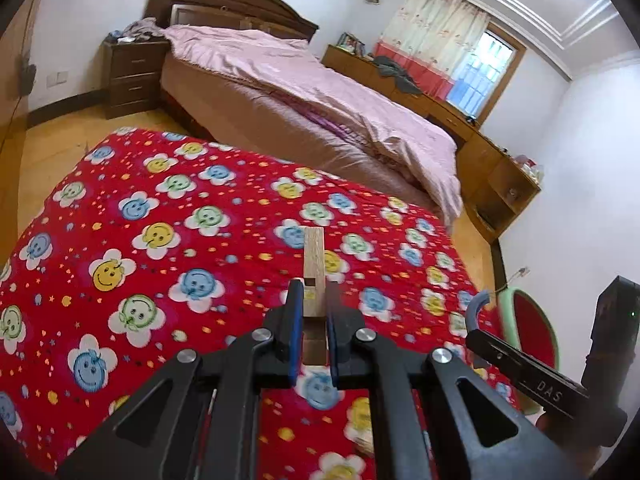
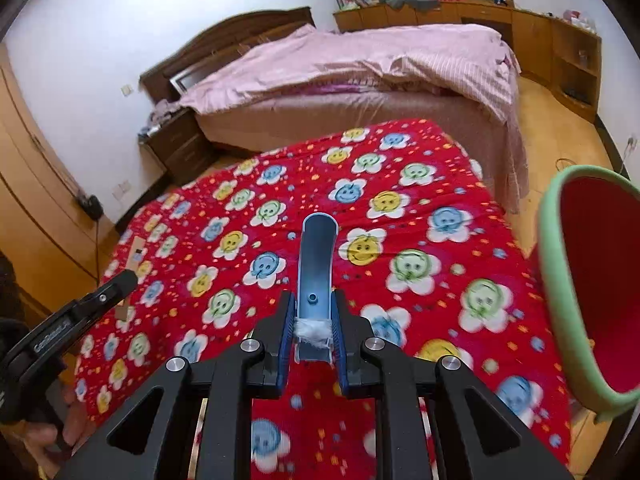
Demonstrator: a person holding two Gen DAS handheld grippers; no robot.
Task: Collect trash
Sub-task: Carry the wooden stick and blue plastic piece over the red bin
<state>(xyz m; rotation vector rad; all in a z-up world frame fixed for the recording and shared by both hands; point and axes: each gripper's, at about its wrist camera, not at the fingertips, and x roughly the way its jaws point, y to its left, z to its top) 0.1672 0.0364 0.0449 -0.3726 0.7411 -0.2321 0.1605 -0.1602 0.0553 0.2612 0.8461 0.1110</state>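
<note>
Two pieces held: left gripper [image 1: 312, 312] clamped narrowly on wooden strip [image 1: 313, 256], right gripper [image 2: 313, 320] pinched on blue curved piece [image 2: 316, 256], both above red cloth [image 2: 400, 160]. Best carried right, released over bin [image 2: 560, 300], one after another.

One wooden block [image 1: 313, 264], one blue curved handle [image 2: 316, 264], one green-rimmed bin [image 2: 588, 292], two claws [image 1: 313, 300].
</note>
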